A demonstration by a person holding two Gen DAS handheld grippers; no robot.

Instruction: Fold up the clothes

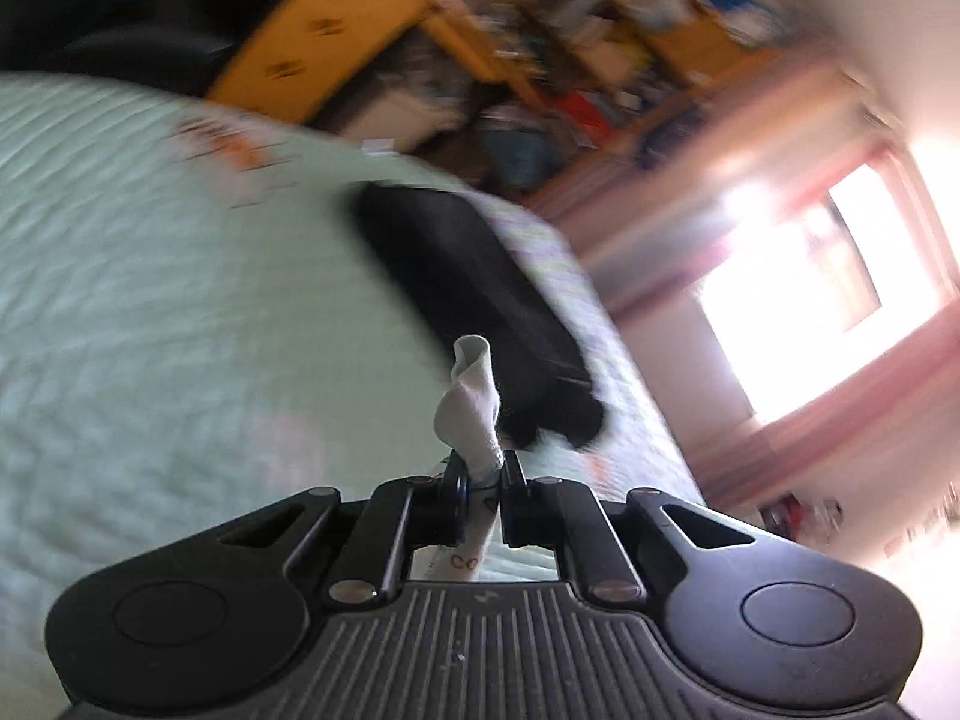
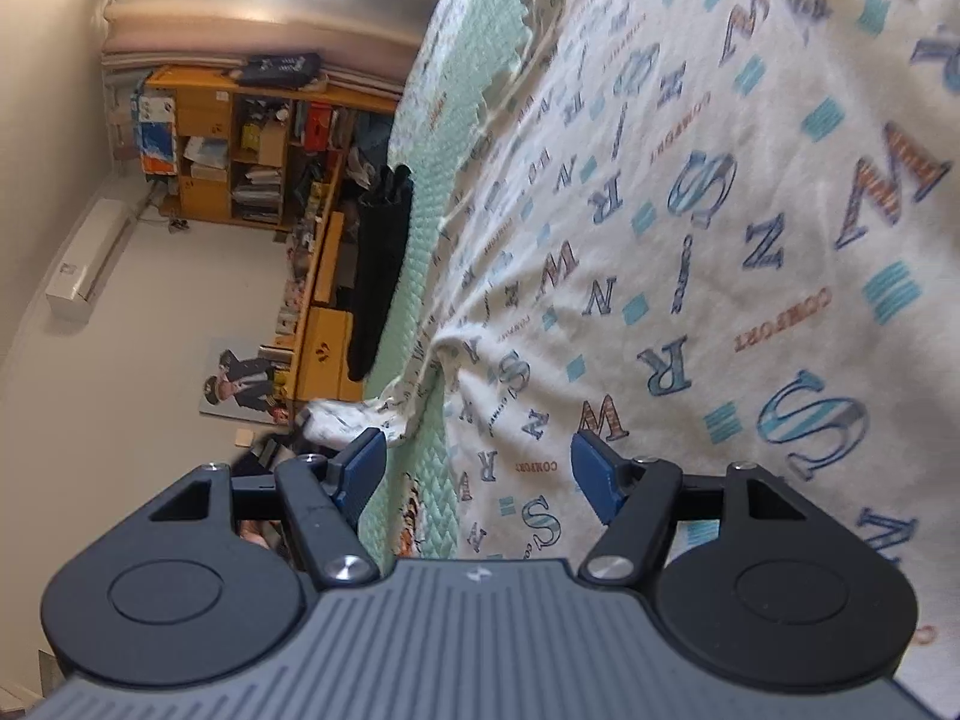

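My left gripper (image 1: 483, 468) is shut on a pinch of white fabric (image 1: 471, 405), part of the letter-printed white garment; a twisted tuft sticks out past the fingertips, and more cloth with orange letters hangs below the jaws. This view is tilted and blurred. A dark folded garment (image 1: 474, 300) lies on the pale green quilt (image 1: 150, 300) beyond the tuft. In the right wrist view, my right gripper (image 2: 477, 459) stands open just above the white garment (image 2: 690, 240) printed with coloured letters, spread over the green quilt (image 2: 432, 192); nothing is between its blue pads (image 2: 591, 468).
A dark garment (image 2: 378, 264) hangs at the bed's far edge. Orange wooden shelves (image 2: 240, 138) crammed with boxes and books stand by the wall, beside an air conditioner (image 2: 90, 258) and a poster (image 2: 246, 390). A bright window (image 1: 810, 282) lies past the bed's edge.
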